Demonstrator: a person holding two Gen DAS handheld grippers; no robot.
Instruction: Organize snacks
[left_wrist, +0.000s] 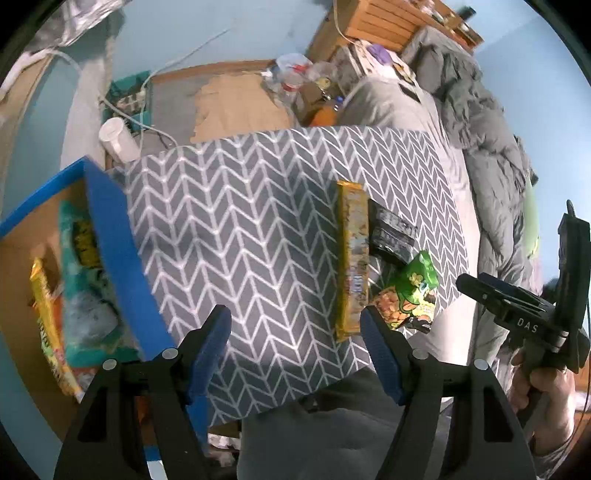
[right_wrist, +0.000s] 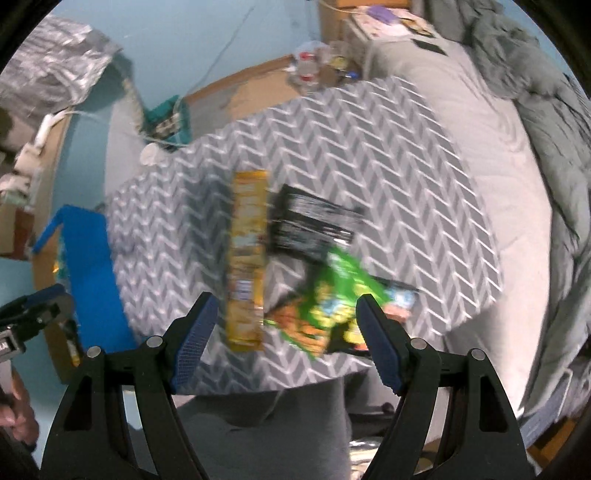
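Note:
A long yellow snack box (left_wrist: 352, 258) (right_wrist: 246, 258) lies on the grey chevron mat (left_wrist: 240, 229) (right_wrist: 388, 166). Beside it are a black packet (left_wrist: 392, 234) (right_wrist: 314, 225) and a green peanut bag (left_wrist: 410, 299) (right_wrist: 332, 299). The blue-walled cardboard box (left_wrist: 114, 236) (right_wrist: 92, 266) at the left holds a teal bag (left_wrist: 83, 280) and a yellow packet (left_wrist: 50, 328). My left gripper (left_wrist: 295, 332) hangs open above the mat between the blue box and the yellow box. My right gripper (right_wrist: 286, 321) is open above the near ends of the yellow box and the green bag; it also shows in the left wrist view (left_wrist: 517, 306).
The mat lies on a grey bed (right_wrist: 480, 122) with a rumpled grey duvet (left_wrist: 487, 122) at the right. A white cup (left_wrist: 116, 140), a teal crate (left_wrist: 129, 96), bottles and bags (left_wrist: 303, 77) and a wooden cabinet (left_wrist: 380, 18) stand beyond the mat. A person's grey trousers (left_wrist: 332, 435) are below.

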